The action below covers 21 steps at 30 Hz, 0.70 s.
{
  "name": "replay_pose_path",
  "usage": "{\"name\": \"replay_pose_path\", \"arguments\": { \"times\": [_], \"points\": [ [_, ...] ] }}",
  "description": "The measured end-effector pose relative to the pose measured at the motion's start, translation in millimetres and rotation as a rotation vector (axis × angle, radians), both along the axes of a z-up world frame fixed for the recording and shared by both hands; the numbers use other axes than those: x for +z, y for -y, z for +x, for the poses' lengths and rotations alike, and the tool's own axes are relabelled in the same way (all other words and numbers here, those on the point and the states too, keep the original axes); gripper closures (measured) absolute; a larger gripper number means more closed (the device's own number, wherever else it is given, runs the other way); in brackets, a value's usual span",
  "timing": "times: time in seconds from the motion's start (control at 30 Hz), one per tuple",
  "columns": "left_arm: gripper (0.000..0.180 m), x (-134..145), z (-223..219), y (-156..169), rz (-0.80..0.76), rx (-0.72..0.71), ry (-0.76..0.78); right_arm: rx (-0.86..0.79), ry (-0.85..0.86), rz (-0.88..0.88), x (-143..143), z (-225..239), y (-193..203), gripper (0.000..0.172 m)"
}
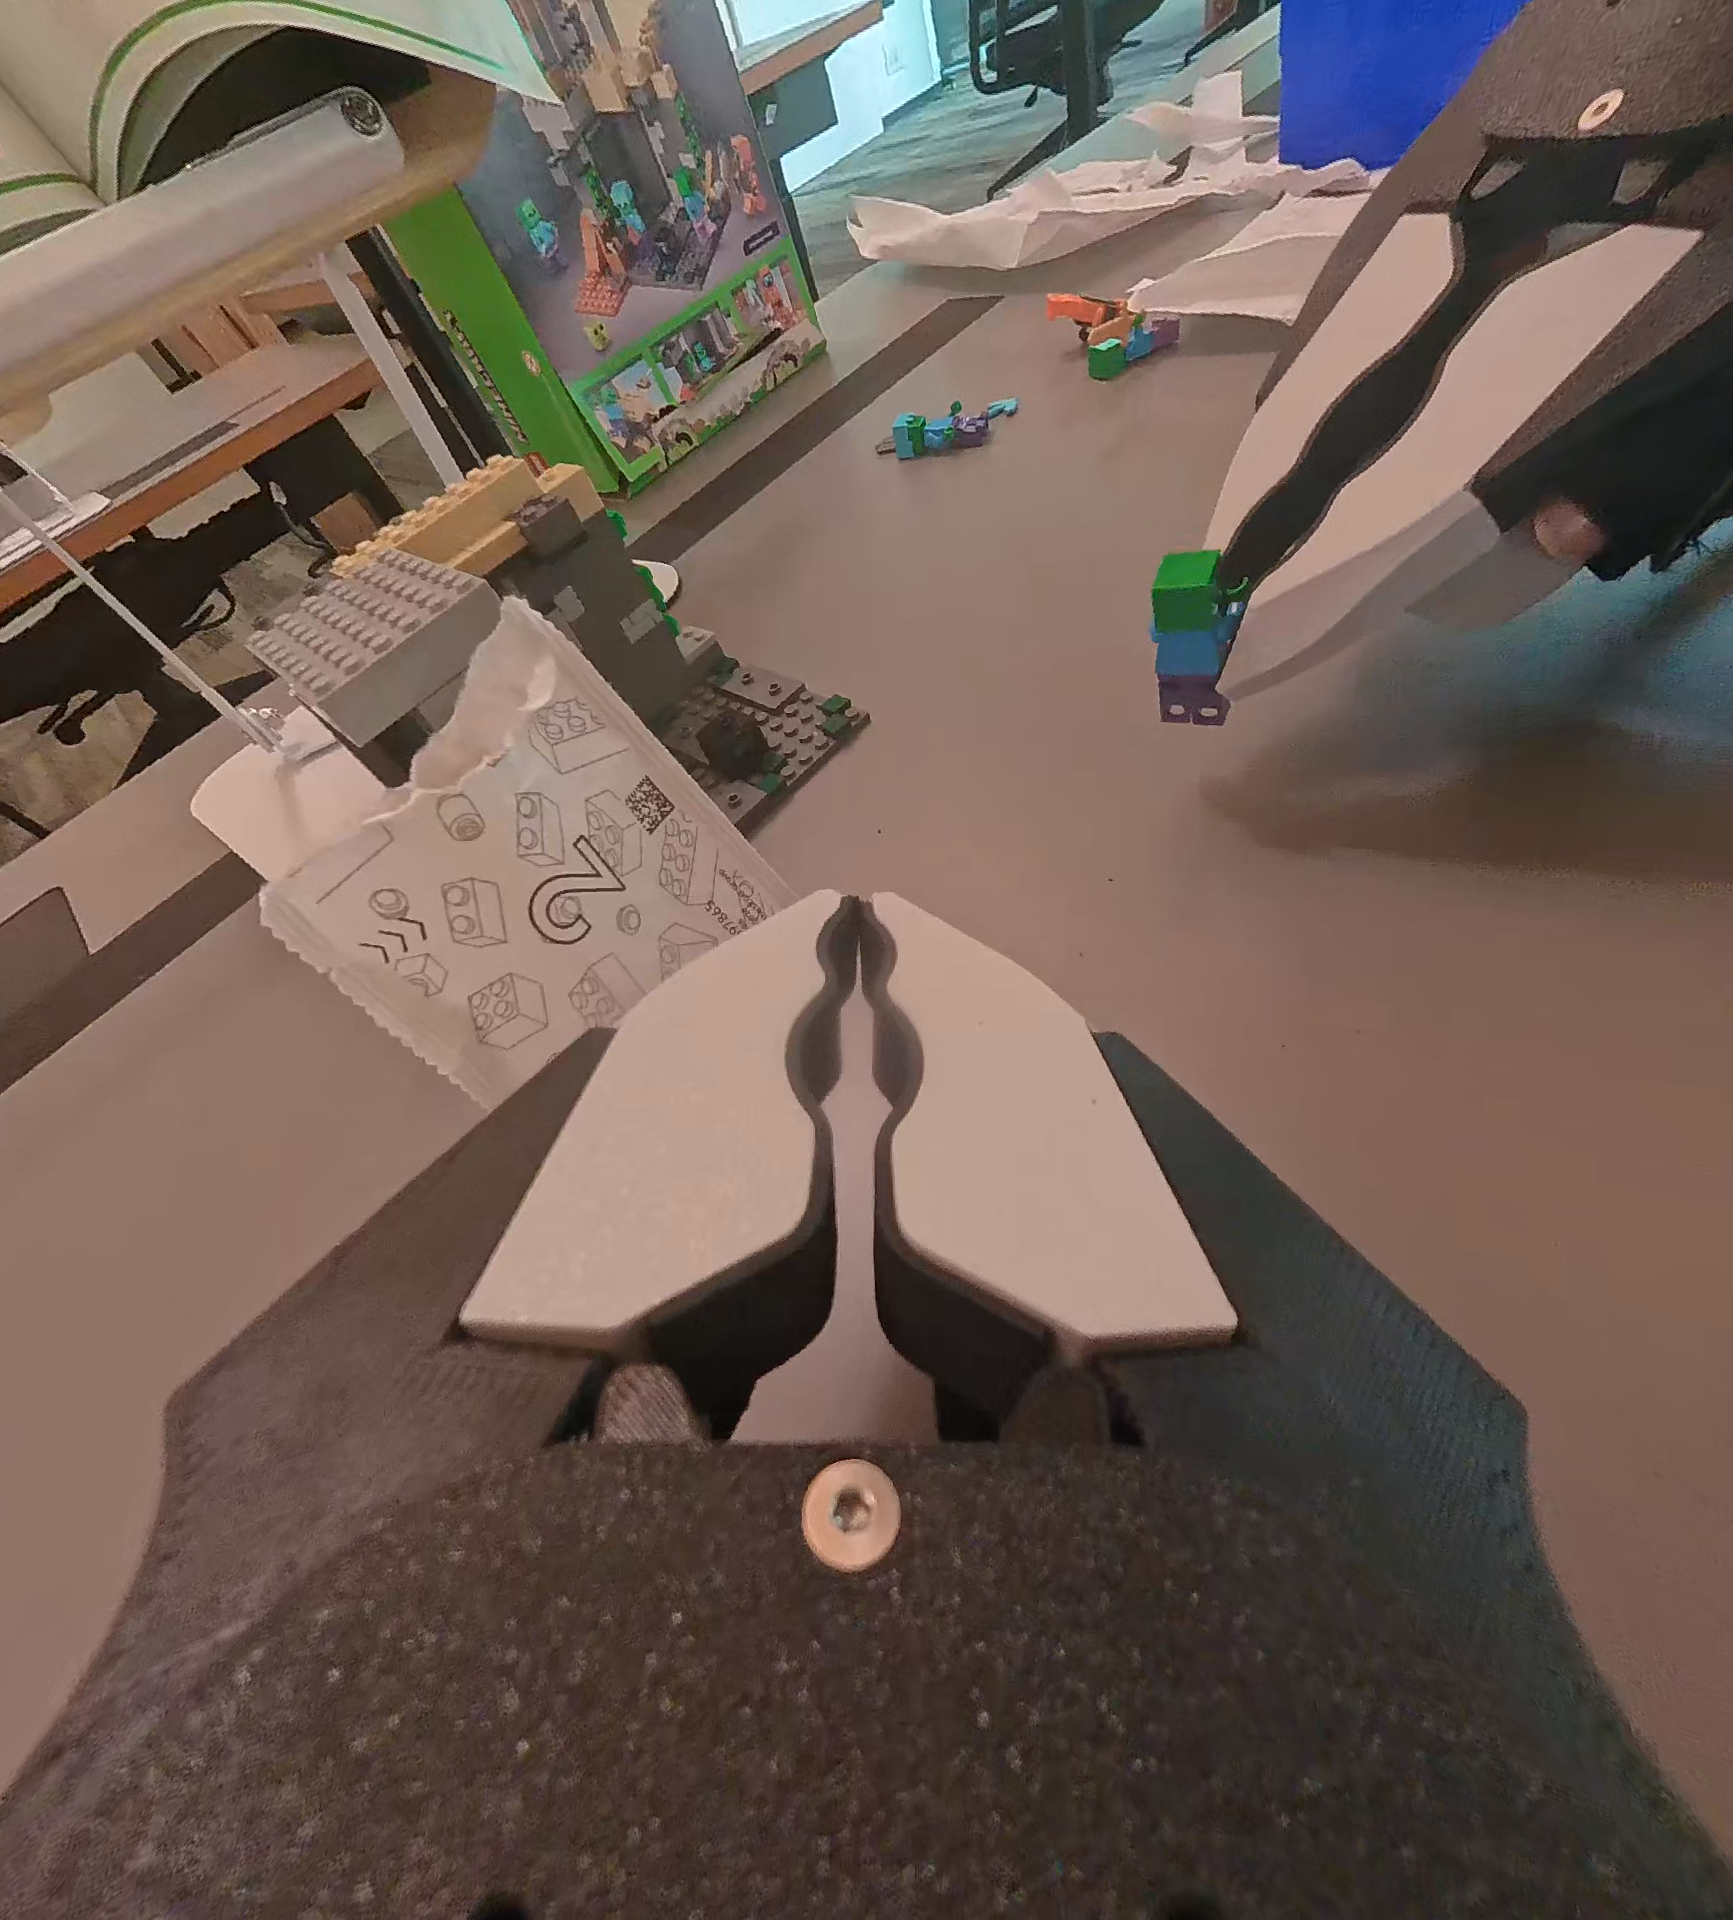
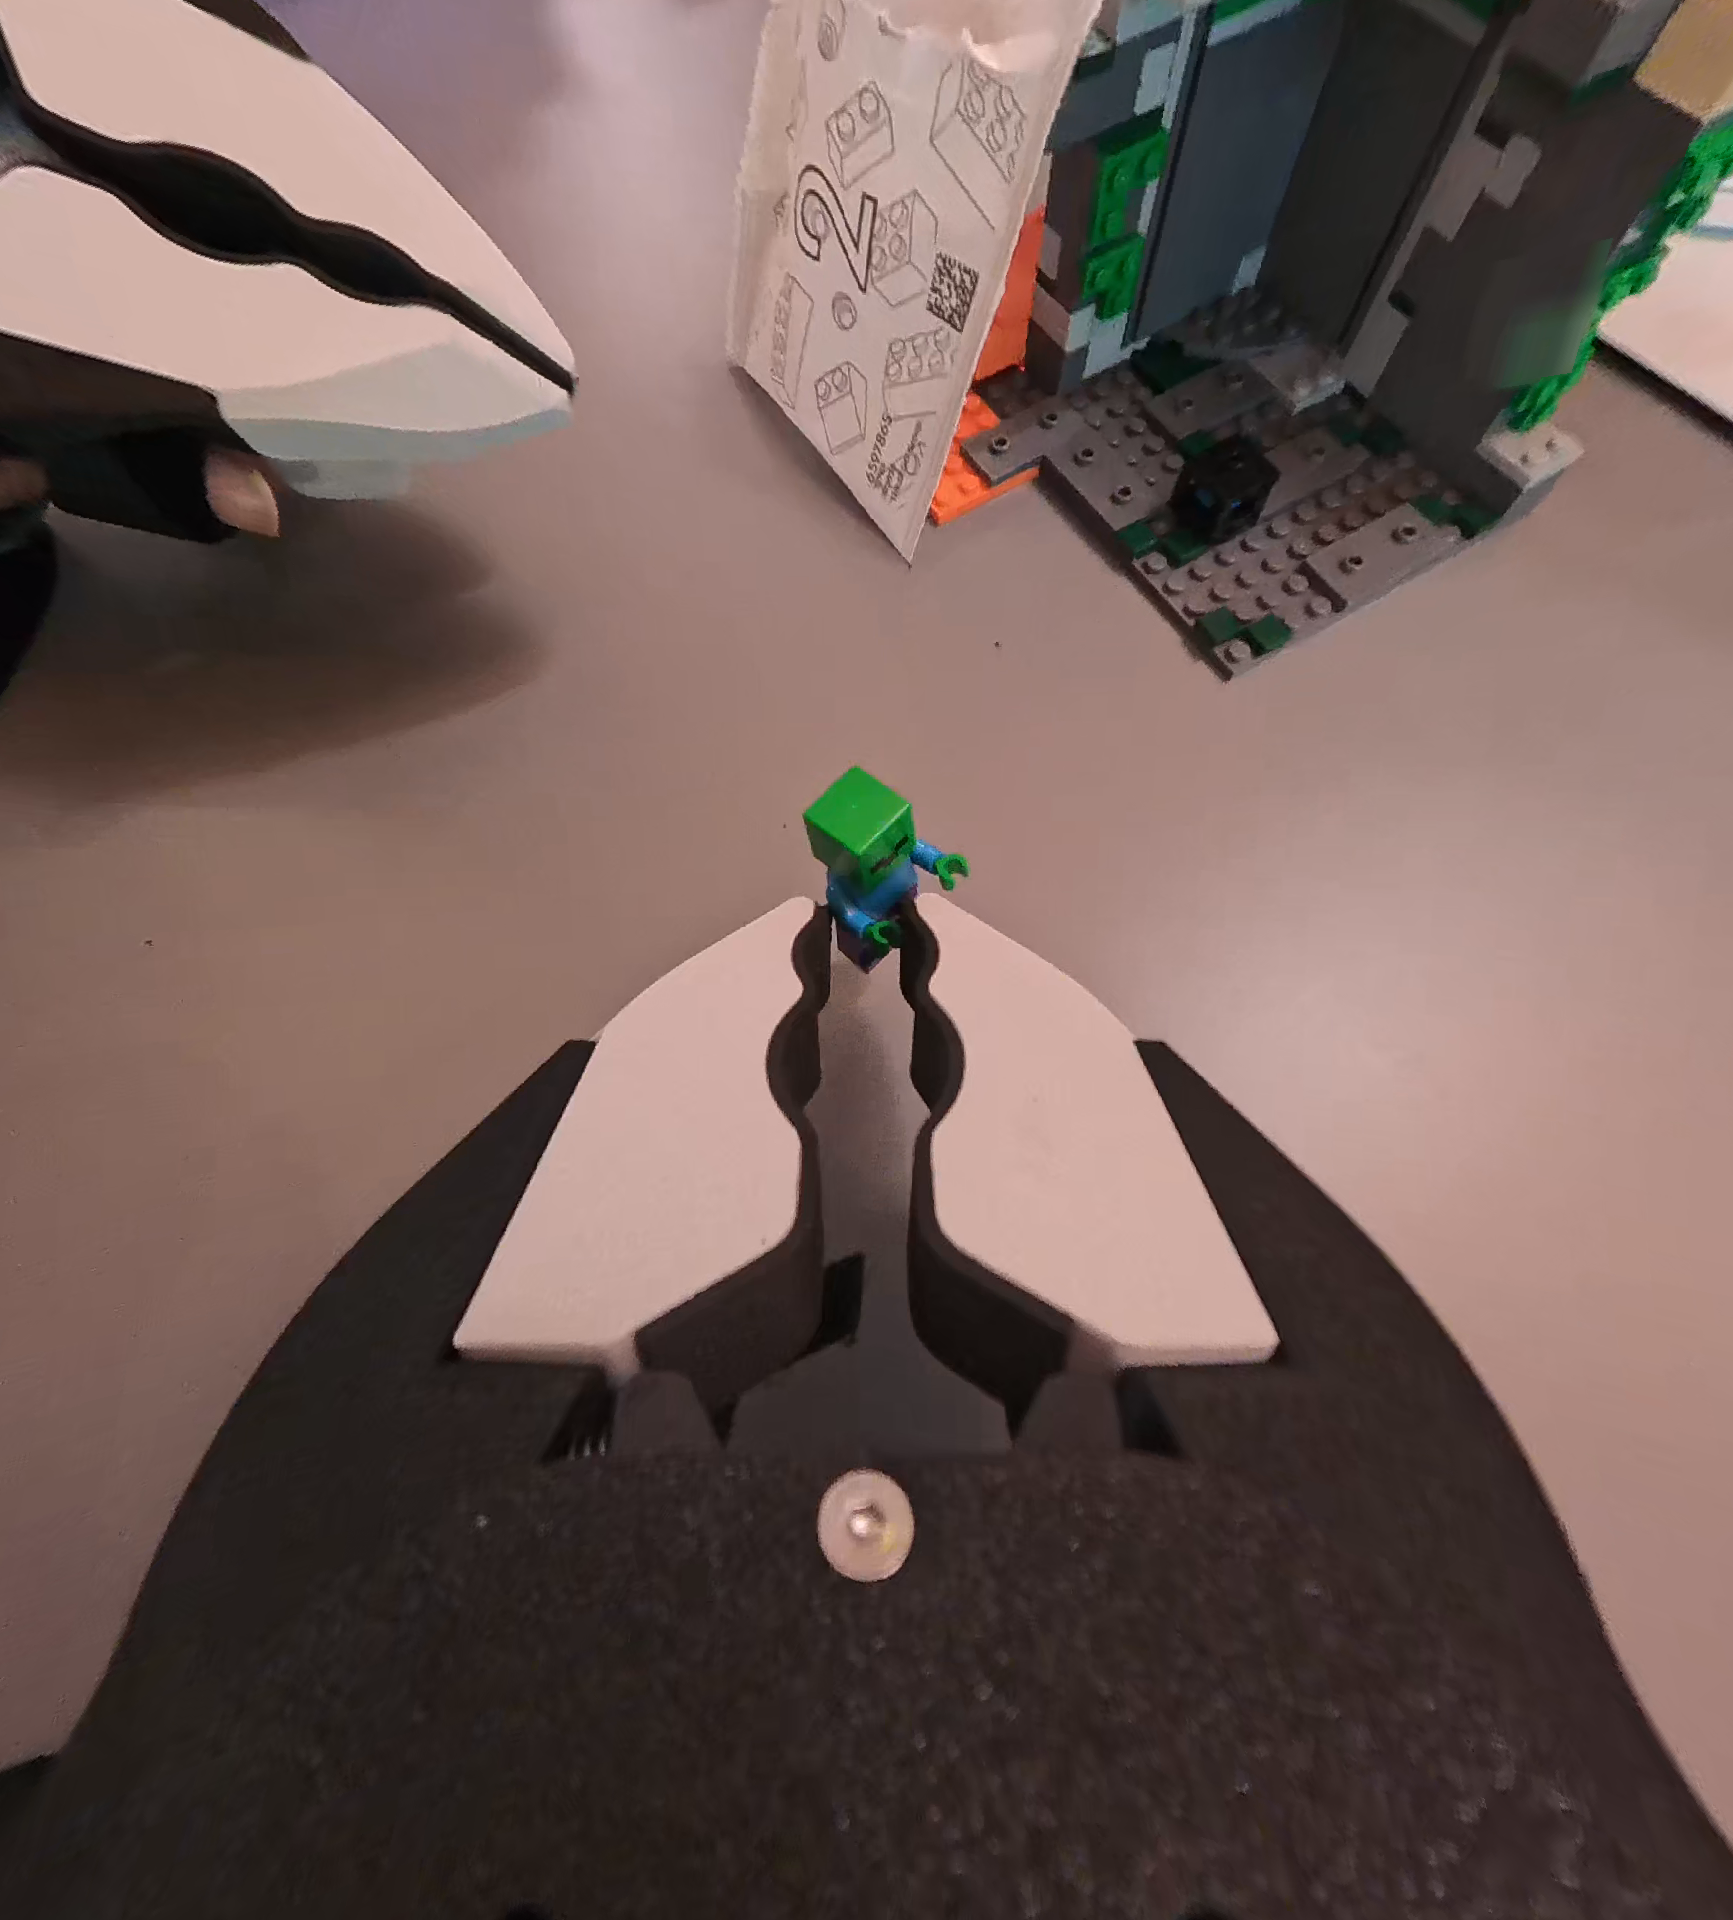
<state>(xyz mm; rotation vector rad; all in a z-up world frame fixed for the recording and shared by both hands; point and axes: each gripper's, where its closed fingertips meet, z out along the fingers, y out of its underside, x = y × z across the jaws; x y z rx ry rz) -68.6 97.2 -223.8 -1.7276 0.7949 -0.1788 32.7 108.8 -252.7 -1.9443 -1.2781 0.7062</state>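
Observation:
A small toy figure [image 2: 867,873] with a green cube head, blue body and purple legs stands upright between the fingertips of my right gripper [image 2: 867,920]. The pads close on its lower body. In the left wrist view the same figure [image 1: 1192,639] sits at the tip of the right gripper [image 1: 1231,623], with its feet at or just above the grey table [image 1: 1049,1039]. My left gripper [image 1: 859,906] is shut with nothing between its pads, hovering over the table next to a white printed paper bag [image 1: 519,883]. It also shows at the upper left of the right wrist view [image 2: 561,379].
A grey and green brick building [image 2: 1361,364] on a studded base stands behind the paper bag [image 2: 883,260]. A green toy box [image 1: 654,260], loose small figures [image 1: 945,426] [image 1: 1122,332] and crumpled white paper [image 1: 1049,208] lie farther back. An open booklet [image 1: 10,104] is at the upper left. One gripper's finger ends stand about 11 cm off the other's.

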Motion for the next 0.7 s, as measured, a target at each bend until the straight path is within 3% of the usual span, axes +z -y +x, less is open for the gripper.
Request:
{"name": "replay_pose_path", "arguments": {
  "times": [0.13,0.4,0.7],
  "points": [
    [0.18,0,2,1,0.004,-0.008,-0.011,-0.015,-0.032,-0.039,0,0,-1,0.144],
    [0.18,-2,5,4,0.002,-0.026,-0.031,-0.021,-0.058,-0.041,4,3,-5,0.141],
    [0.18,-7,13,9,-0.019,-0.074,-0.053,0.242,0.173,0.048,-29,-18,15,0.122]
  ]
}}
